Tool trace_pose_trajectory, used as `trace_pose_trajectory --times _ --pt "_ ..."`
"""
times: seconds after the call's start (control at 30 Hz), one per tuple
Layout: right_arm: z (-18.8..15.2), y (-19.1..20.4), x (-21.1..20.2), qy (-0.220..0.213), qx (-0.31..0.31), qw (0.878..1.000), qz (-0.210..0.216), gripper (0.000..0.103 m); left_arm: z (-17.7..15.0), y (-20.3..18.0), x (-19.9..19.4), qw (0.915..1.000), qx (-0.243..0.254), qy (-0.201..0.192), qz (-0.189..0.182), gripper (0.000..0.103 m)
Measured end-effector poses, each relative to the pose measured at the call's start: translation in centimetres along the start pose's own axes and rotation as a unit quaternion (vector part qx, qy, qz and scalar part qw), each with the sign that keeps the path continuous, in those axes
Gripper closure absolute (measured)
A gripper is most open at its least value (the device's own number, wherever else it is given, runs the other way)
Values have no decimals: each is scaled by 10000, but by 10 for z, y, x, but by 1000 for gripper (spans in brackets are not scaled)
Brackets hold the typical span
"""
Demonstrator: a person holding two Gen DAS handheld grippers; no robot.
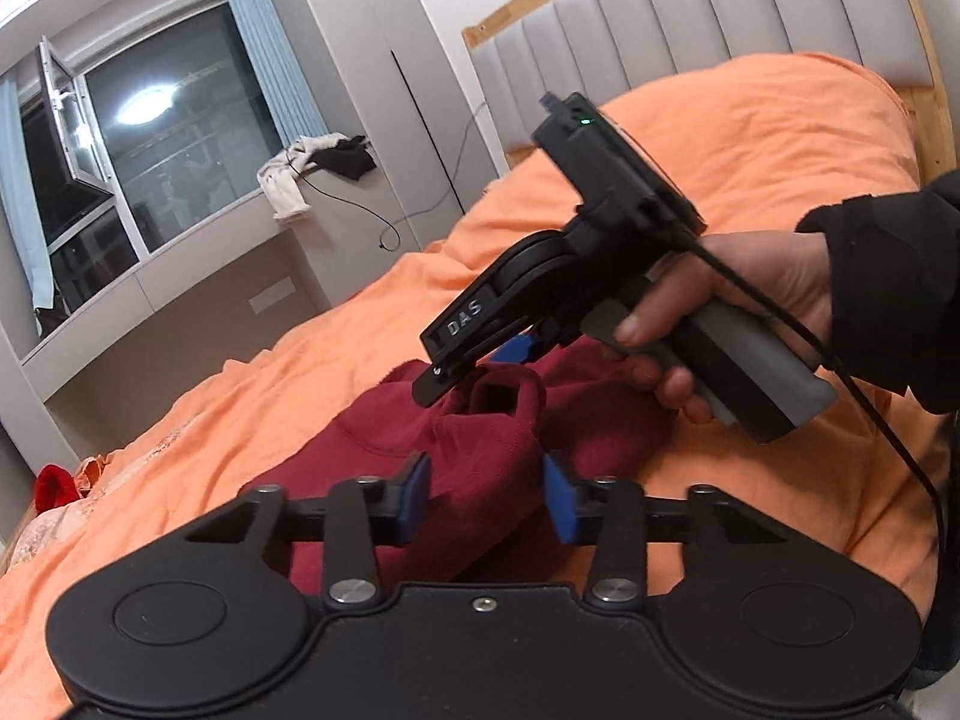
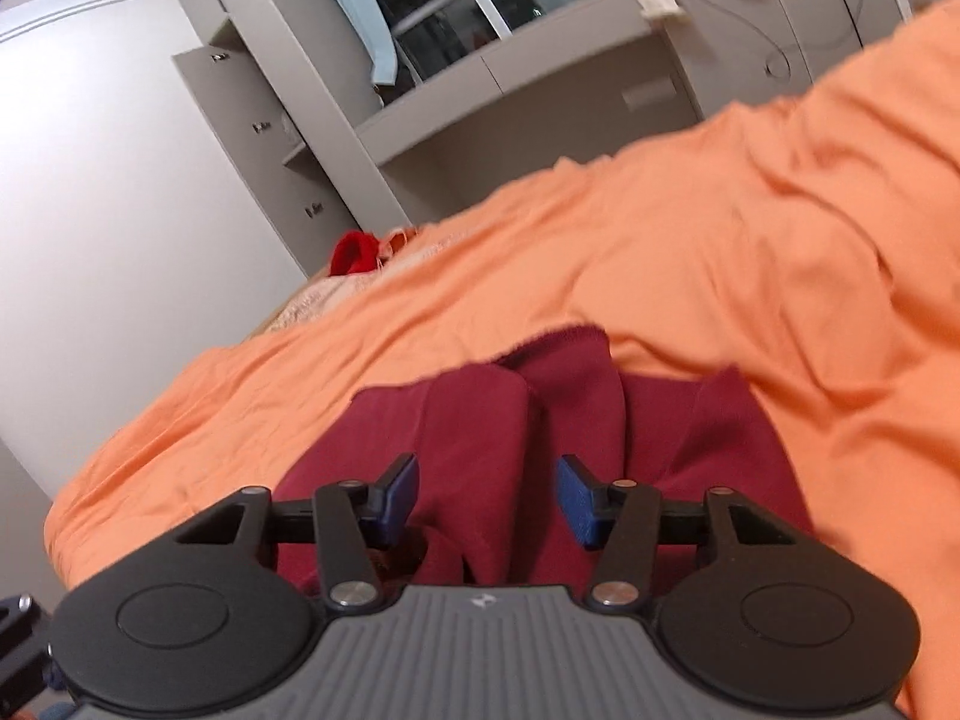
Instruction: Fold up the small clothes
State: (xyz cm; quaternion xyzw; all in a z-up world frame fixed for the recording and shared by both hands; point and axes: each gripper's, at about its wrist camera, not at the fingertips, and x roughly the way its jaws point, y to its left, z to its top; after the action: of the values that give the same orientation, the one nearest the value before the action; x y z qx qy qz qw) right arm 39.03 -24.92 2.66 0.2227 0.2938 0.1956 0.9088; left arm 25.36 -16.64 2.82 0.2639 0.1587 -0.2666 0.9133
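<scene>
**Folding small clothes on the bed: mid-grab look**

Looking down the left gripper (image 1: pixel 487 495) first. Got it narrowed about halfway, with a raised fold of the maroon garment (image 1: pixel 384 432) filling the gap and both blue pads (image 1: pixel 417 495) sitting against the cloth. Calling that a pinch on the fabric.

Seeing the right gripper (image 1: pixel 474 369) in the same view, just beyond that fold and angled down at the garment. Being held by a hand (image 1: pixel 750 288) in a dark sleeve (image 1: pixel 888 282), with a black cable trailing off the back. Noticing a small peak of fabric rising right up to its tips.

Switching to the right wrist view, which is a bit blurry. Showing the jaws partway open there too, with wrinkled maroon cloth lying between and under them. Can't tell whether those pads actually press on anything or just straddle it.

Finding the garment itself bunched and creased on the orange bedspread (image 1: pixel 750 138), near the close side of the bed, right under both tools.

Rounding out the room: padded grey headboard (image 1: pixel 690 18) at the top of the bed, dark window (image 1: pixel 168 138) beyond it, some light and dark clothes (image 1: pixel 312 168) dumped on the ledge, and something bright red (image 1: pixel 54 483) at the far edge of the bed.
</scene>
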Motion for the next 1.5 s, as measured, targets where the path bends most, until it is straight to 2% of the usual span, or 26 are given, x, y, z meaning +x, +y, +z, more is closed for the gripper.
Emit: trace_pose_trajectory --times 0.07,0.1,0.2,0.3,0.5,0.7,0.9,1.17,1.37,1.43,1.5 --pt "-1 -3 1 51 59 10000 47 73 -1 0 4 10000 -23 65 -35 74" --pt "-1 -3 0 33 44 10000 38 81 -1 0 5 9999 -41 85 -41 85" --pt "0 0 -7 -139 -69 9999 -1 94 1 -1 5 9999 -107 7 30 90" --pt "5 3 -18 -400 -133 9991 45 97 6 -1 2 9994 -278 -183 94 91" --pt "18 5 -48 -959 -241 9951 7 98 24 -6 4 9976 -538 -436 64 92" --pt "25 -14 -67 -1177 -41 9929 -187 98 35 -26 15 9974 -527 -469 -113 92" --pt "17 -34 -71 -1107 53 9928 -450 98 36 -42 29 9975 -522 -378 -283 92" --pt "6 -39 -67 -915 -45 9926 -793 98 28 -52 40 9977 -511 -175 -416 90" --pt "-1 -41 -59 -693 -46 9934 -911 97 26 -43 44 9939 -824 -143 -723 80" --pt "-4 -41 -59 -668 -18 9934 -932 90 25 -41 44 9927 -875 -150 -813 72" --pt "-4 -44 -62 -656 33 9935 -926 87 25 -41 45 9918 -915 -150 -876 69"
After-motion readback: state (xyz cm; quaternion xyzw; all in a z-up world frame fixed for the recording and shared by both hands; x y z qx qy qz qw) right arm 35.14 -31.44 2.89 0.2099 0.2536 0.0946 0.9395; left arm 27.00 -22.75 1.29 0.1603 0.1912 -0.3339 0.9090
